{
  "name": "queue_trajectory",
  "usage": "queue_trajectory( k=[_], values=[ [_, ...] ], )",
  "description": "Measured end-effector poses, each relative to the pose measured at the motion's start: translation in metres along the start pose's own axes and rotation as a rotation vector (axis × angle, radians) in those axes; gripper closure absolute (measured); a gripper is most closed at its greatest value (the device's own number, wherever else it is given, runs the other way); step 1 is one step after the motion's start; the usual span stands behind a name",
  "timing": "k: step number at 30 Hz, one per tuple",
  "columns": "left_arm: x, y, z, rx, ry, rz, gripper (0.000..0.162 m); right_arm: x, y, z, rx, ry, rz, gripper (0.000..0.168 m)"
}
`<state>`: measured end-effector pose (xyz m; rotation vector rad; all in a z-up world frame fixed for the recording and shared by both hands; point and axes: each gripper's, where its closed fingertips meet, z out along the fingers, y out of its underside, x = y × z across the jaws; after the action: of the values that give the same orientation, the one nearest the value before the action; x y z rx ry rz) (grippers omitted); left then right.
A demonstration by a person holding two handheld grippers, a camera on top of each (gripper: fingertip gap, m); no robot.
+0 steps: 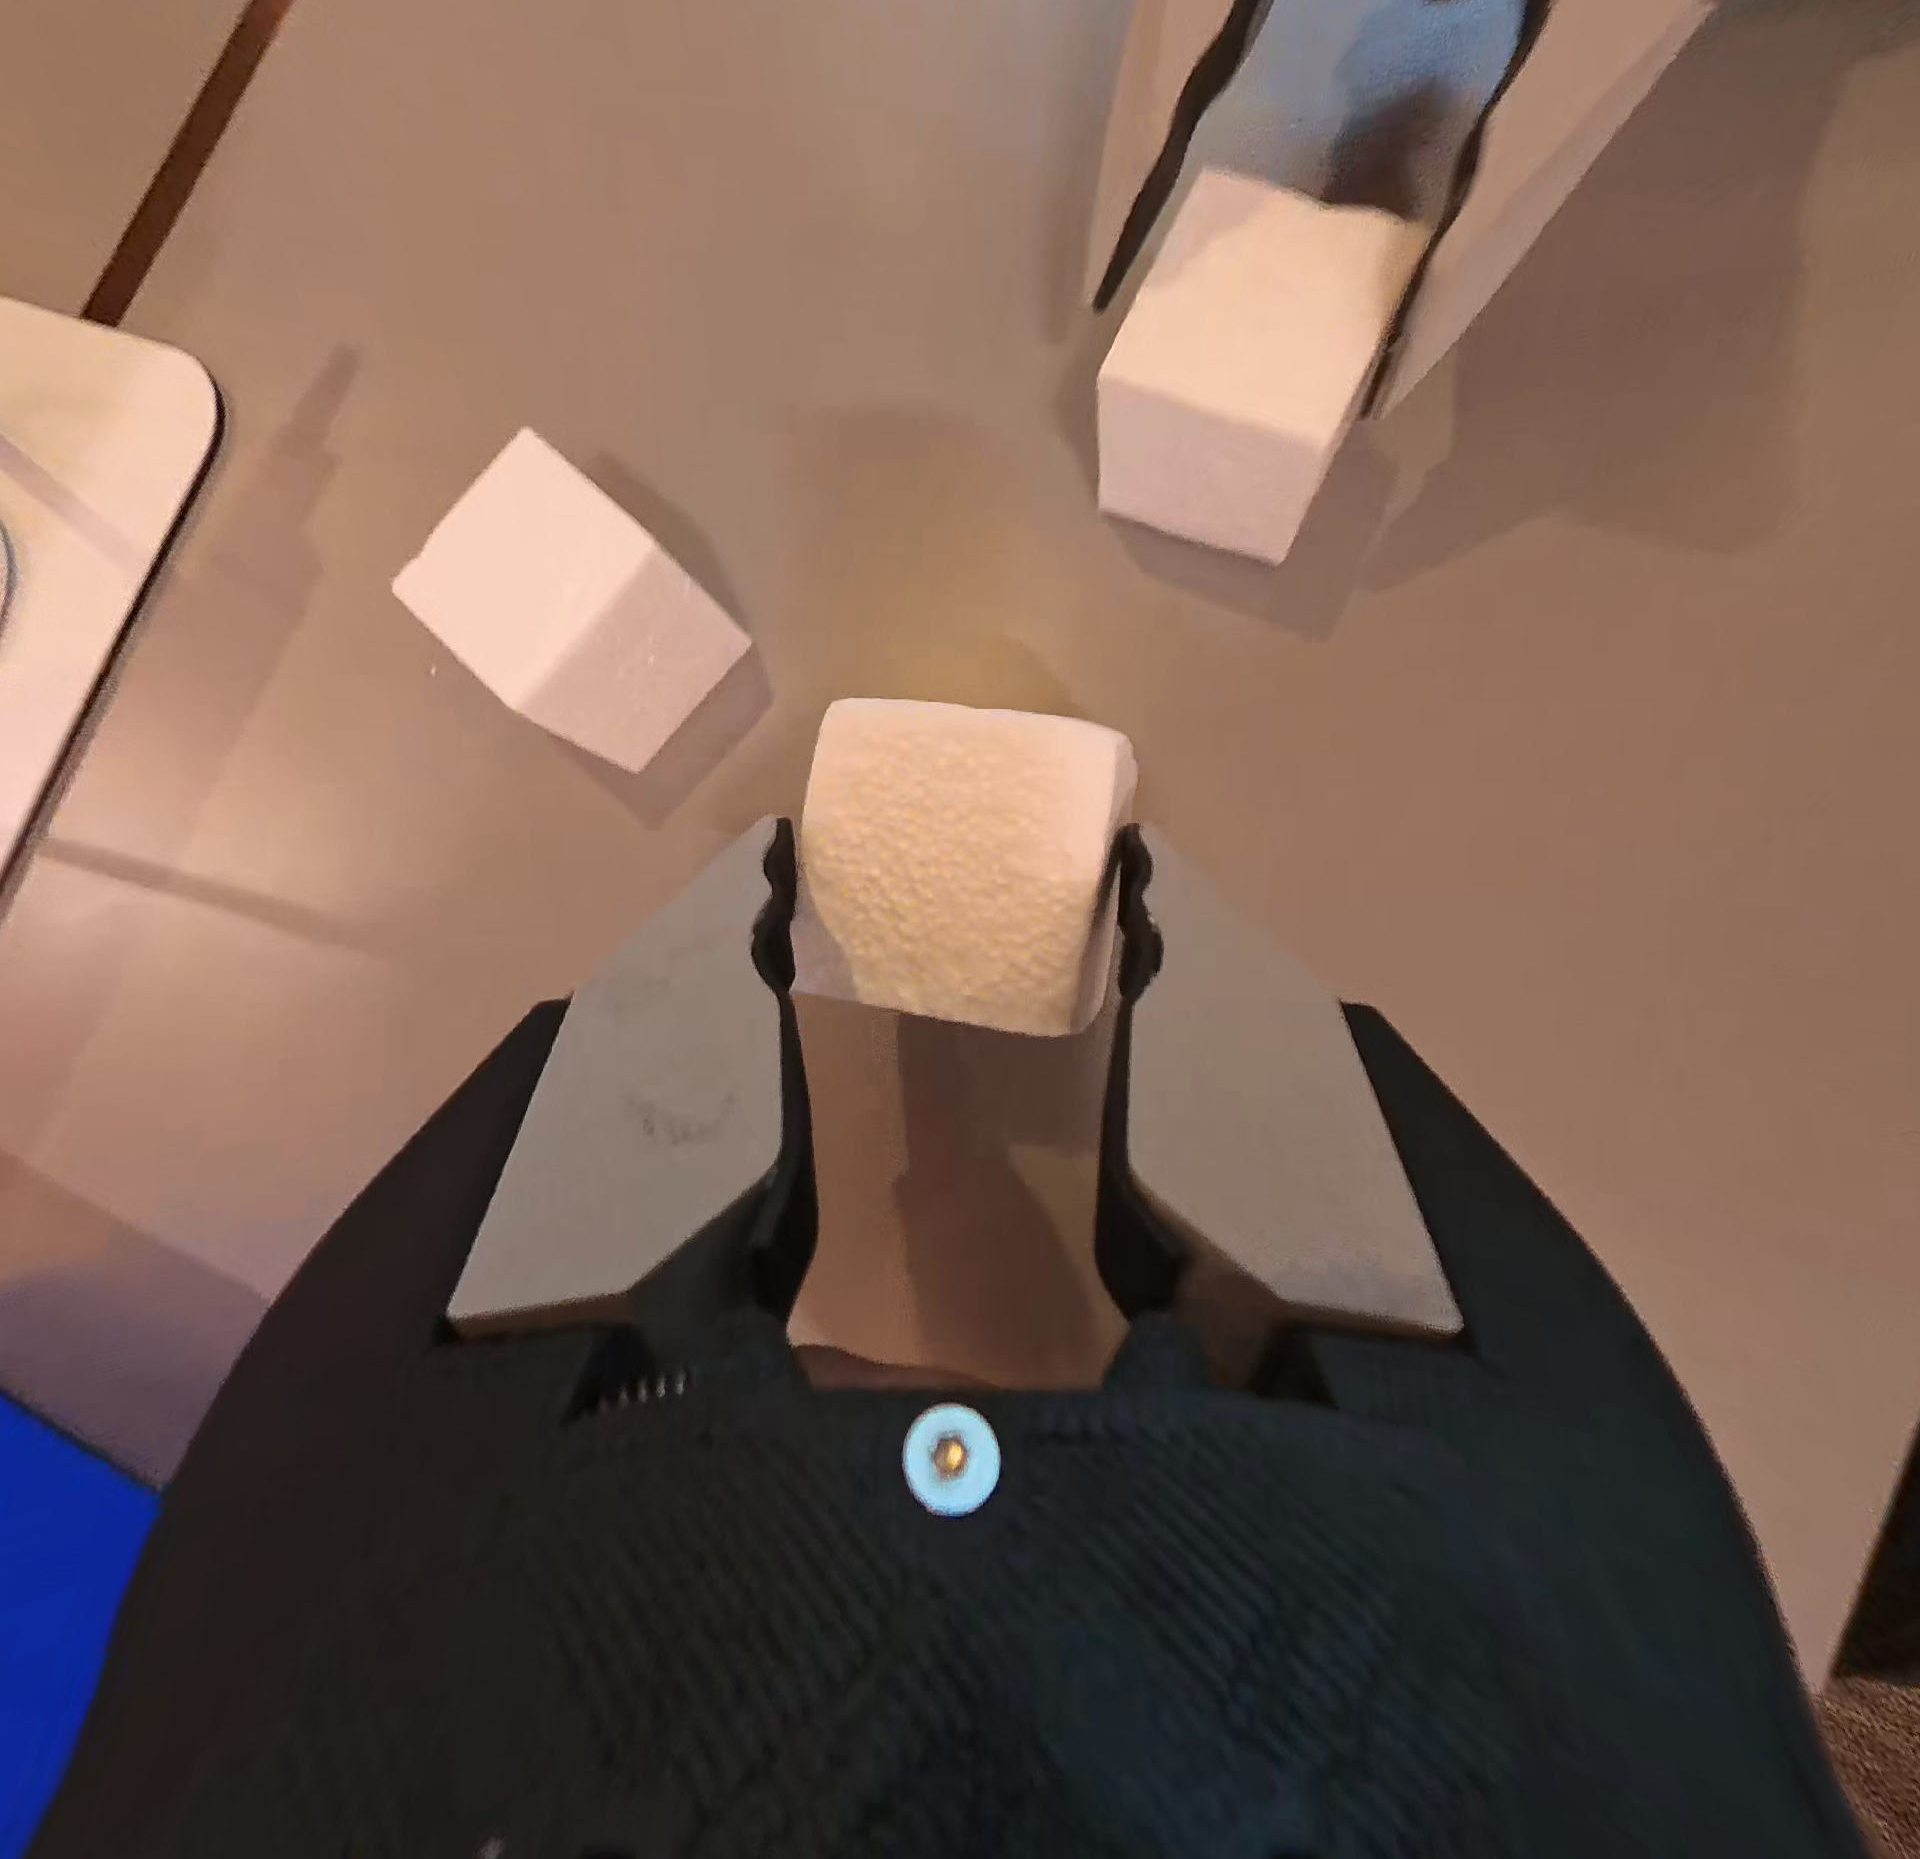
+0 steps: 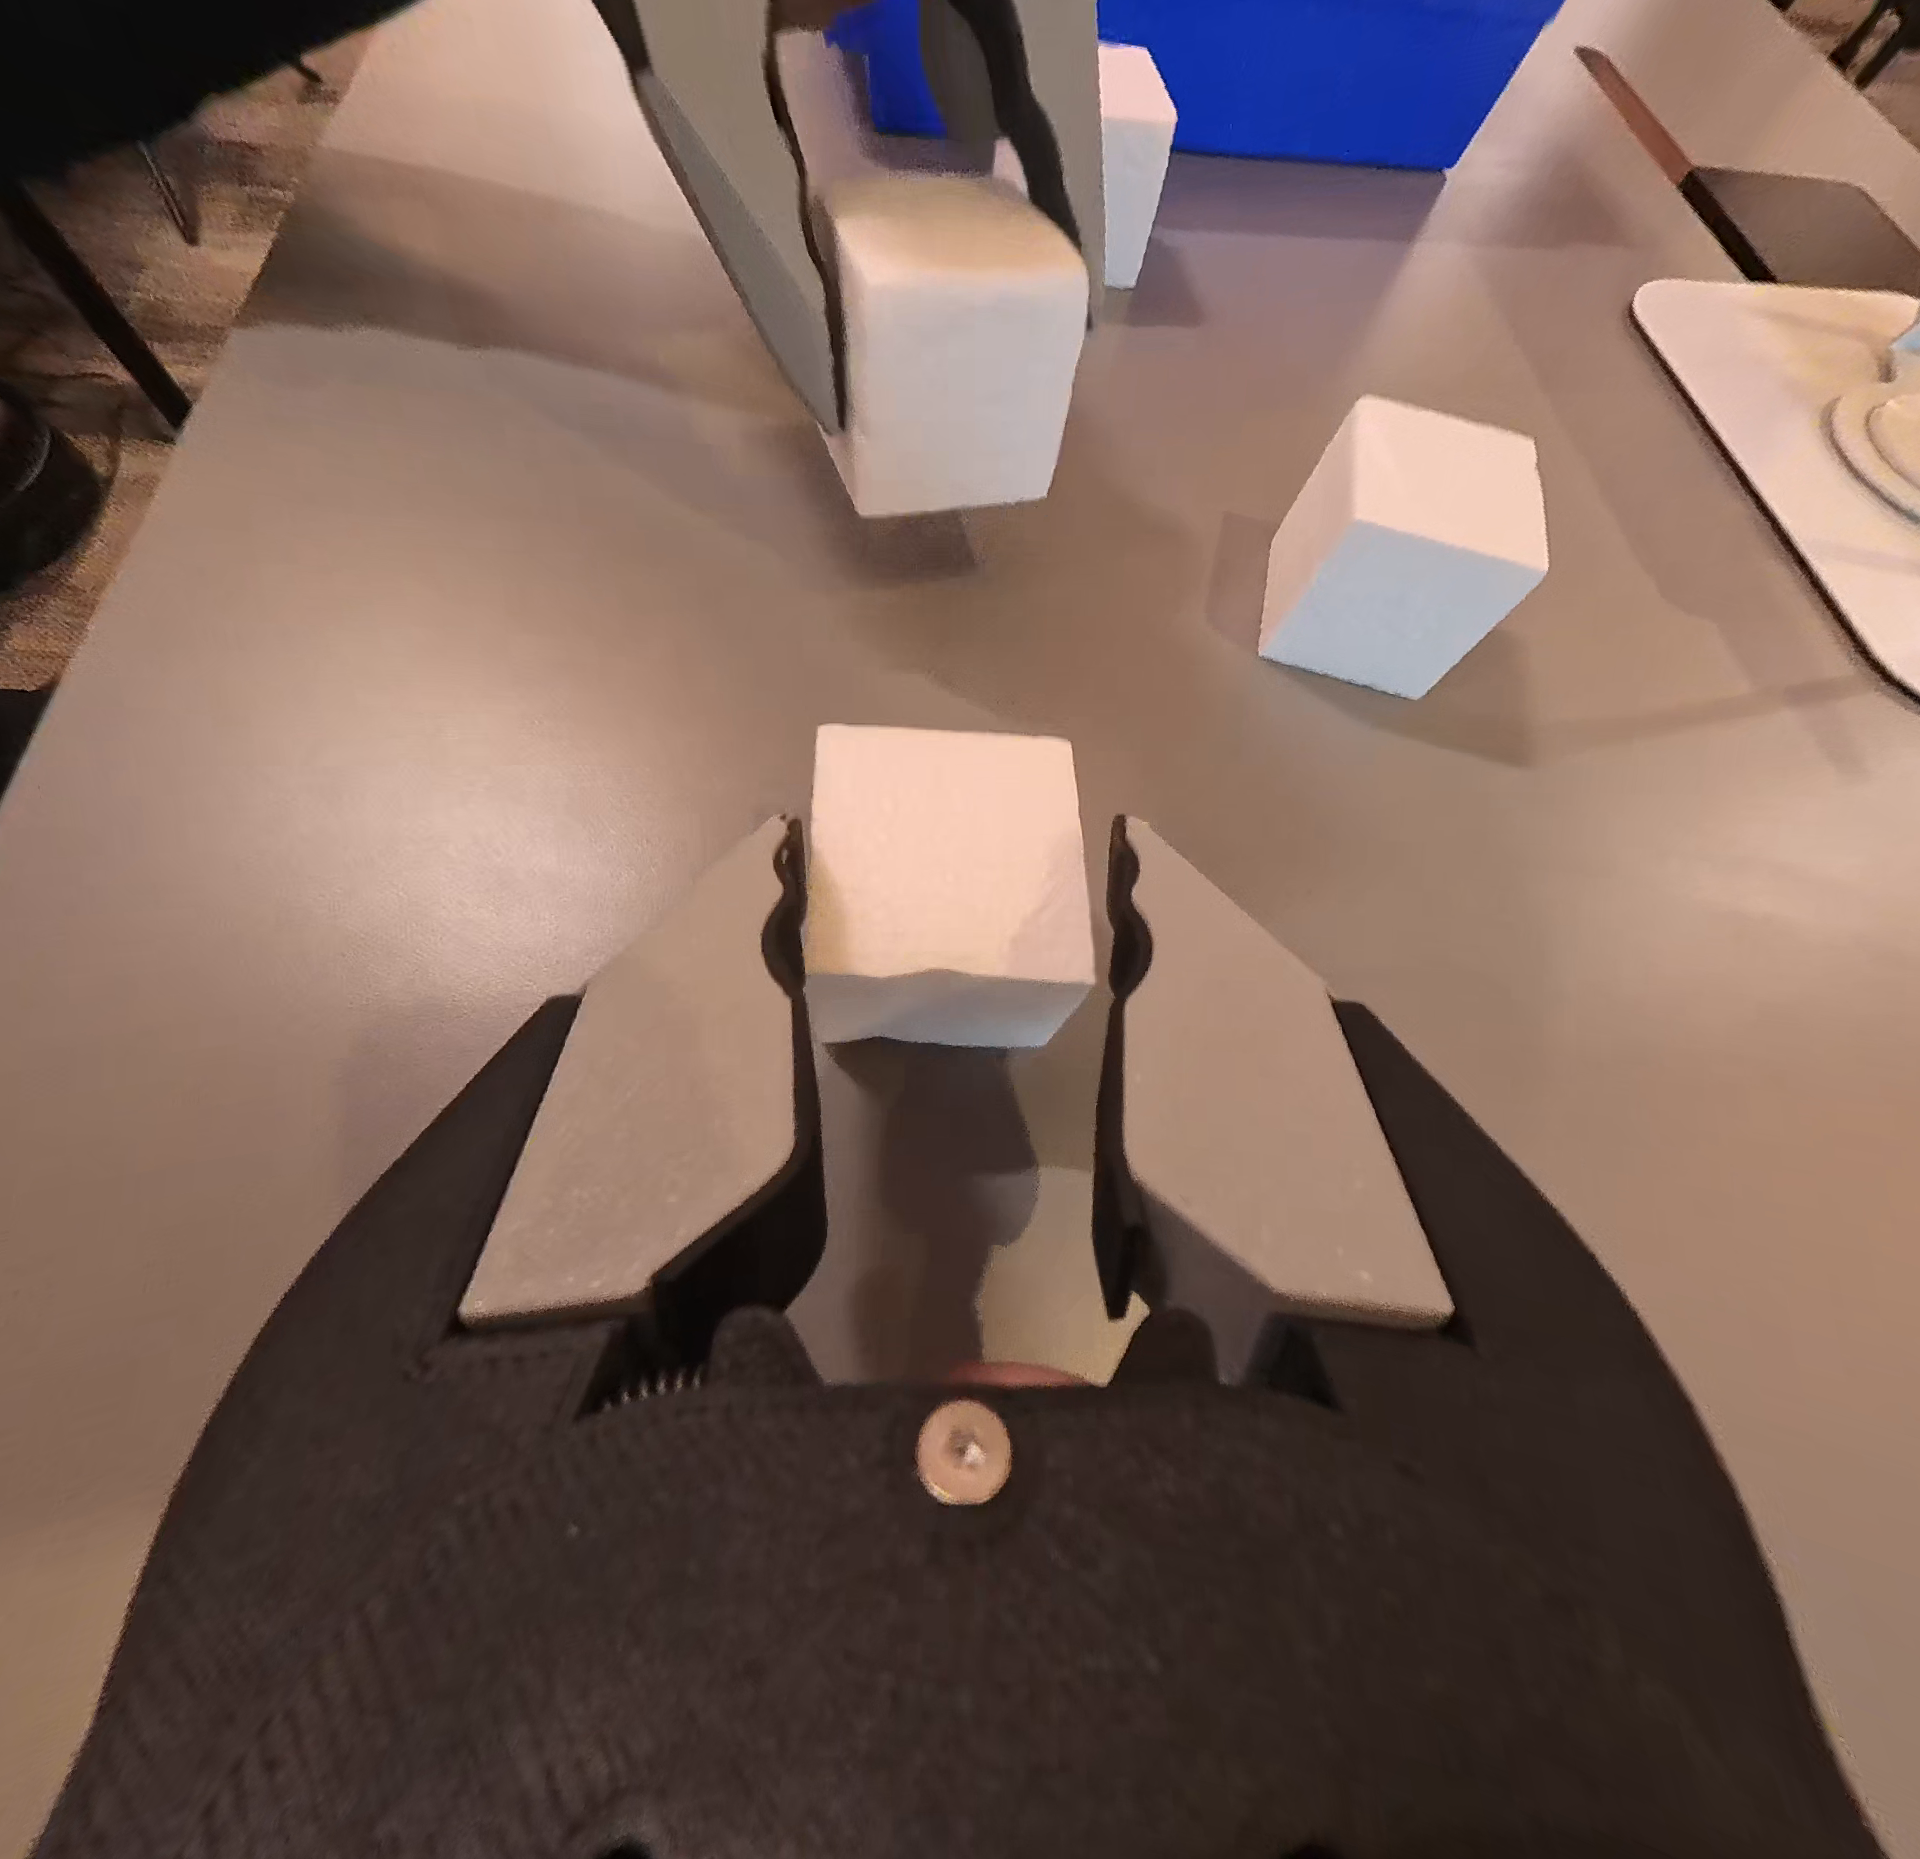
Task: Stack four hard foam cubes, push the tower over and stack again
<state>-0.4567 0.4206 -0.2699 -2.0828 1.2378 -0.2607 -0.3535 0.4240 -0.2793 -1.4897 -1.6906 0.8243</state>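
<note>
Left tool (image 1: 956,874) pinches a white foam cube (image 1: 961,864) between its fingertips, held clear above the grey bench (image 1: 1558,874); in the right wrist view the same tool (image 2: 935,282) and its cube (image 2: 961,355) hang above the bench with a shadow underneath. Right tool (image 2: 951,890) has its fingers either side of a second cube (image 2: 940,895): left pad touching, right pad looks a hair off, so a firm pinch is likely but the angle is poor. From the left wrist view that right tool (image 1: 1262,282) and its cube (image 1: 1236,386) sit low, near or on the bench. Third cube (image 1: 571,599) (image 2: 1403,547) lies loose on the bench between both tools and a pale tray (image 2: 1766,438) at the edge. Fourth cube (image 2: 1132,162) stands farther back, just in front of a blue bin (image 2: 1351,43). All four cubes apart, none stacked.
</note>
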Motion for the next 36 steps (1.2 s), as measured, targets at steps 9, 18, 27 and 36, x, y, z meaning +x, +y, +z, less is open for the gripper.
queue_trajectory(
  k=[9,18,27,36],
  values=[
    [0.021,-0.054,-0.001,0.089,0.082,0.071,0.101,-0.002,0.011,0.009,-0.038,-0.018,0.014,0.109],
    [0.049,-0.104,0.016,0.122,0.170,0.156,0.101,0.001,-0.026,-0.039,0.180,-0.066,0.069,0.099],
    [0.060,-0.107,0.046,0.008,0.153,0.239,0.101,0.036,-0.043,-0.089,0.377,0.050,0.146,0.107],
    [0.055,-0.105,0.046,-0.012,0.142,0.233,0.101,0.035,-0.041,-0.082,0.340,0.060,0.133,0.107]
  ],
)
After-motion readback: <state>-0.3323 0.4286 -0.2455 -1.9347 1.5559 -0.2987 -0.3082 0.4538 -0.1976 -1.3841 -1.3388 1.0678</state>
